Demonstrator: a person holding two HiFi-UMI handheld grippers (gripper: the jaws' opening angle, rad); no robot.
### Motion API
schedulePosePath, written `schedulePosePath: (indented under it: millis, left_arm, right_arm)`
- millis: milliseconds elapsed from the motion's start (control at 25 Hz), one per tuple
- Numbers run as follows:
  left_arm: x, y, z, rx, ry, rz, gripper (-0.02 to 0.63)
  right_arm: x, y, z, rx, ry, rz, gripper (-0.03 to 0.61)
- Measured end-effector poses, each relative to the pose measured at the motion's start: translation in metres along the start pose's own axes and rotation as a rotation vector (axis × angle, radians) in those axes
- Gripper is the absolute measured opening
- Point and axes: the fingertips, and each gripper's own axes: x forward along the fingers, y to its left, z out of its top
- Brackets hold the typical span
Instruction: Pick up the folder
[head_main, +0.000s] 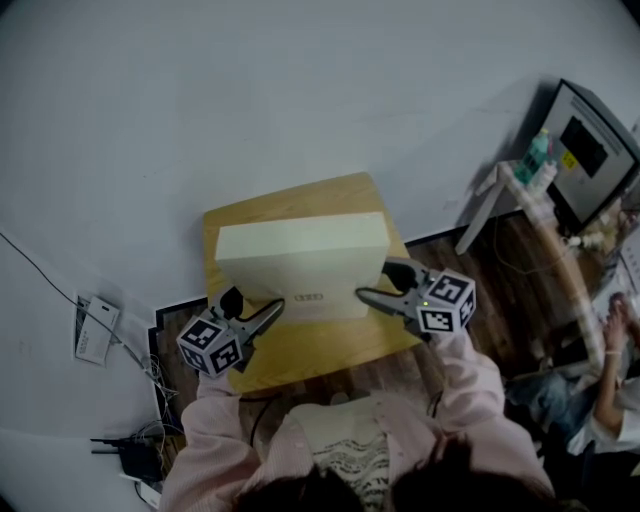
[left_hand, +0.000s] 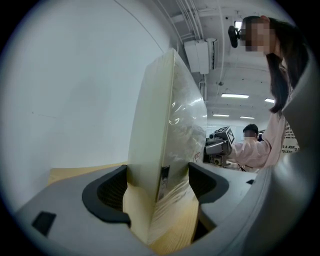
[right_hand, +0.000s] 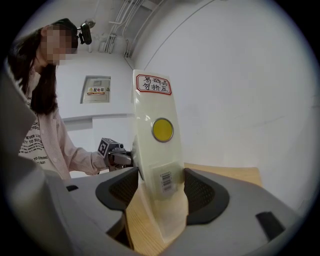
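One folder (head_main: 300, 262), thick and pale cream, upright on its long edge on one wooden bench (head_main: 300, 358), close to the white wall (head_main: 250, 90). Seen from each end too: left gripper view (left_hand: 160, 135), right gripper view (right_hand: 155, 150), lower edge down on the wood in both.

Two claws, one at each short end of the folder. Left claw (head_main: 255, 306) closed on the left end, pads pressed to both faces (left_hand: 157, 189). Right claw (head_main: 378, 281) closed on the right end in the same way (right_hand: 160, 194). Two marker cubes (head_main: 210, 345), one per claw.

Three stickers on the right end: one red-bordered label (right_hand: 154, 85) at the top, one round yellow sticker (right_hand: 162, 130) below it, one barcode label (right_hand: 165, 181) between the pads. One further small dark label on the left end, under glossy clear film (left_hand: 187, 125).

Hard to make out: small print on the folder's front face (head_main: 308, 297) in the head view, too small to read; barcode digits likewise. Folder's far face out of sight from above. Lowest corners at both ends cut off behind the grey claw bodies. Bench's near edge partly covered by pink sleeves (head_main: 470, 385).
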Motion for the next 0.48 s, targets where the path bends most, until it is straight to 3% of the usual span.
schedulePosePath:
  millis: [480]
  left_arm:
    - [-0.004,-0.021,0.021,-0.032,-0.049,0.051,0.391]
  right_arm:
    - [-0.02,0.001,0.023,0.025,-0.044,0.016,0.284]
